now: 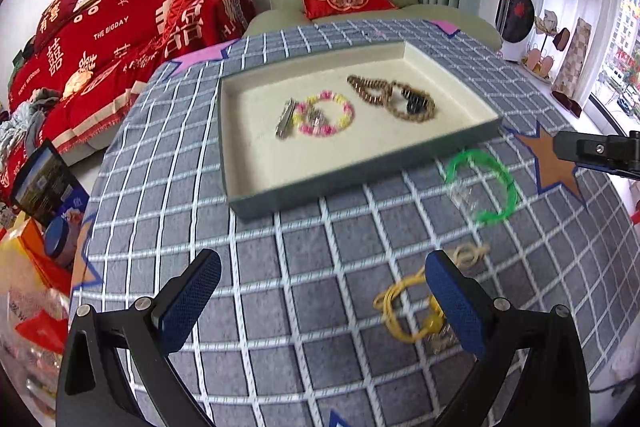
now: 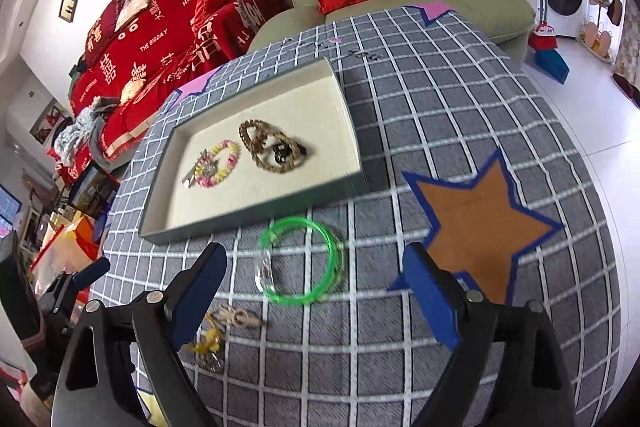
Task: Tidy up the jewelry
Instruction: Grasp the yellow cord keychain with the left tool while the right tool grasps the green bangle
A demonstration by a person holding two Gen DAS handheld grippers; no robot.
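A shallow tray with a cream lining is lying on the table, which is wearing a grey checked cloth with star patches. Inside the tray, a pink-and-yellow bead bracelet is sitting beside a metal clip, and a looped brown bead string is lying to their right with a small dark piece inside its loop.

The left gripper is hovering over bare cloth with its jaws standing wide apart and nothing between them. A yellow cord is lying on the cloth just inside the right-hand finger, partly hidden behind it, and a pale beige piece is lying just beyond that fingertip (too blurred to name).

The right gripper is also holding its jaws wide apart, gripping nothing. A green bangle is lying flat on the cloth between the two fingertips and slightly ahead of them, touching neither pad, just in front of the tray's near wall; a clear piece is sitting on its left rim. An orange star patch is showing beyond the right finger. Near the left finger, the beige piece and the yellow cord are lying on the cloth.
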